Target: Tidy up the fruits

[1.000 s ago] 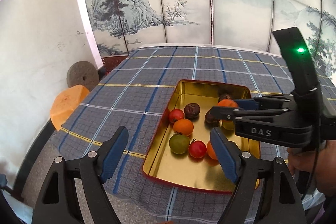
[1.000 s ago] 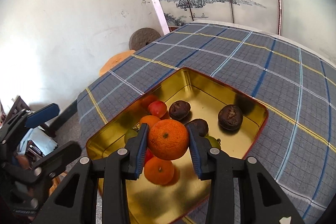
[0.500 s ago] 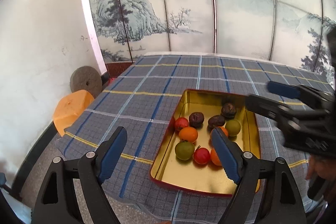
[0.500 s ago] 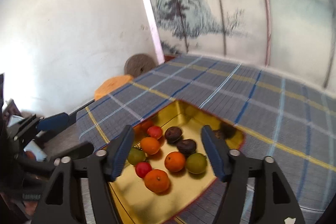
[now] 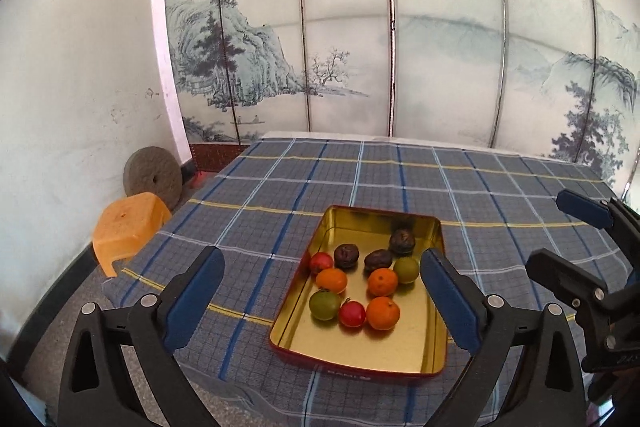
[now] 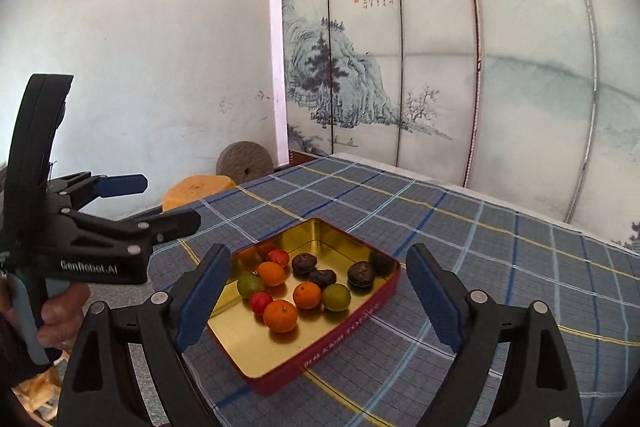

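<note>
The right gripper [image 6: 320,291] no longer pinches the orange [image 6: 307,295] it carried a second ago; that orange now lies in the gold tin [image 6: 256,359], beside the green fruit [image 6: 337,297] at its 3 o'clock. The right jaws are opening, nothing between them, and the gripper has pulled back from the tin. The left gripper [image 5: 320,301] has lifted too; its jaws are opening wide and bare. In the left wrist view the tin [image 5: 434,339] sits at 6 o'clock on the plaid cloth [image 5: 280,195], holding all ten fruits. The orange stool [image 5: 128,223] stands at 9 o'clock.
</note>
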A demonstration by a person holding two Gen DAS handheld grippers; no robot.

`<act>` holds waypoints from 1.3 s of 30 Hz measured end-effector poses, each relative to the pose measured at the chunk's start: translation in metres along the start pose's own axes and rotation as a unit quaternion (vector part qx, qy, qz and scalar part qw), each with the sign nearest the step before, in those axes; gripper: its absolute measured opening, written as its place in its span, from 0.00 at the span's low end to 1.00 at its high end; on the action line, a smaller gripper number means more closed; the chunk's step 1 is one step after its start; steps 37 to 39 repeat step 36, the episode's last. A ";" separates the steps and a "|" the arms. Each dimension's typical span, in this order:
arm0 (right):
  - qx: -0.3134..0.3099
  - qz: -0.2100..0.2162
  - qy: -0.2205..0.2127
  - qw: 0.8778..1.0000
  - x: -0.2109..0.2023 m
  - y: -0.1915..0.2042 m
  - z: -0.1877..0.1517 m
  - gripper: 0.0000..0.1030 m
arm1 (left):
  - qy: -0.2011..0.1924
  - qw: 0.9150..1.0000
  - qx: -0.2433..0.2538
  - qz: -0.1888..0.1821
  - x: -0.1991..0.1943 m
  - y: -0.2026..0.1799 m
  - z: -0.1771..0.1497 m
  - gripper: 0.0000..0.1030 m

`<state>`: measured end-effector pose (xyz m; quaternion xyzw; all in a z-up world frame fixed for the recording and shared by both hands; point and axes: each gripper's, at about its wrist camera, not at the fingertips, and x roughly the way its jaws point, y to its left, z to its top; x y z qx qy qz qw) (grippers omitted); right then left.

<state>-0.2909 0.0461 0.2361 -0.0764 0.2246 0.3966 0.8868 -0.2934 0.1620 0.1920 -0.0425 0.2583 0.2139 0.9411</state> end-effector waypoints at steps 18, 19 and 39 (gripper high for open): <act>-0.004 -0.009 -0.015 1.000 -0.030 -0.002 -0.008 0.91 | -0.028 0.999 0.017 0.003 -0.036 -0.018 0.006 1.00; -0.003 -0.010 -0.014 1.000 -0.032 -0.004 -0.009 0.91 | -0.028 0.999 0.019 0.002 -0.036 -0.019 0.006 1.00; 0.107 -0.153 0.166 0.968 -0.006 -0.238 -0.104 0.94 | 0.011 0.998 0.059 0.015 -0.005 -0.066 0.016 1.00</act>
